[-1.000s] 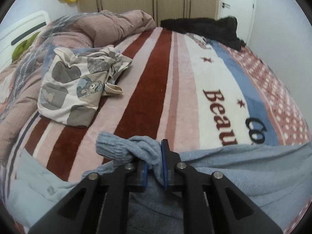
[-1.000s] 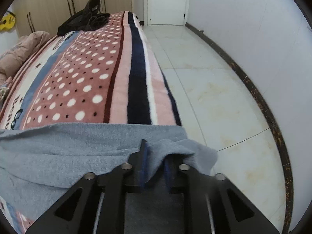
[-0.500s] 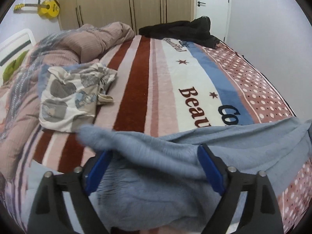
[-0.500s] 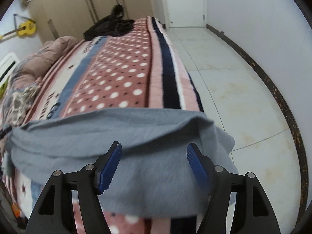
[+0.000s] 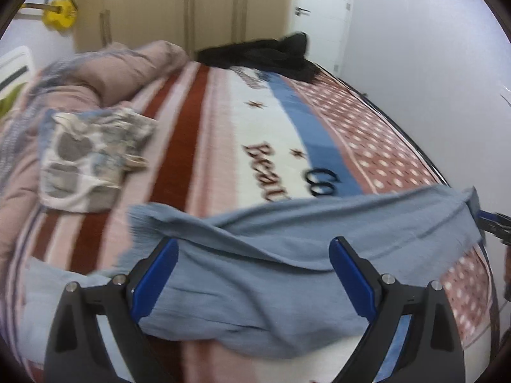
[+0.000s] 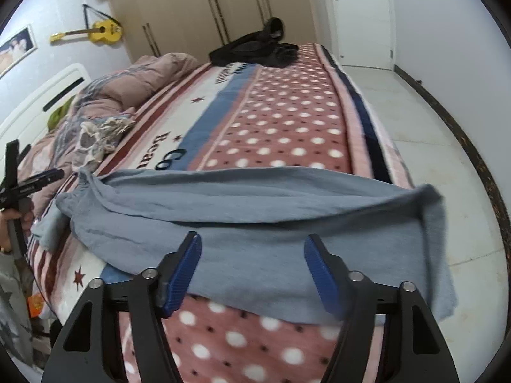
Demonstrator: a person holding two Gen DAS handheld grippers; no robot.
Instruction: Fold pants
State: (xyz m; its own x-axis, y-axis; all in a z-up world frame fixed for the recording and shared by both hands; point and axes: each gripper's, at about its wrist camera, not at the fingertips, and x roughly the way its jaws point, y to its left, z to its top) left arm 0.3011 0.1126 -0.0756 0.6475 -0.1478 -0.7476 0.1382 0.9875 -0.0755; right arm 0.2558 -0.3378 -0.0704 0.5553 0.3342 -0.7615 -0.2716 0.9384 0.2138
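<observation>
The grey-blue pants (image 5: 287,255) lie folded lengthwise across the near edge of the bed; they also show in the right wrist view (image 6: 271,217). My left gripper (image 5: 252,274) is open and empty above their left end. My right gripper (image 6: 252,271) is open and empty above their right end, near the bed's corner. The right gripper's tip shows at the right edge of the left wrist view (image 5: 493,223). The left gripper shows at the left edge of the right wrist view (image 6: 28,185).
A striped and dotted blanket (image 5: 223,121) covers the bed. A patterned garment (image 5: 86,156) lies at the left, a pink duvet (image 5: 105,76) behind it, and dark clothes (image 5: 265,54) at the far end. Tiled floor (image 6: 431,127) lies right of the bed.
Both grippers have opened and let go of the pants, then pulled back and up. The pants have dropped onto the bed in a fold.
</observation>
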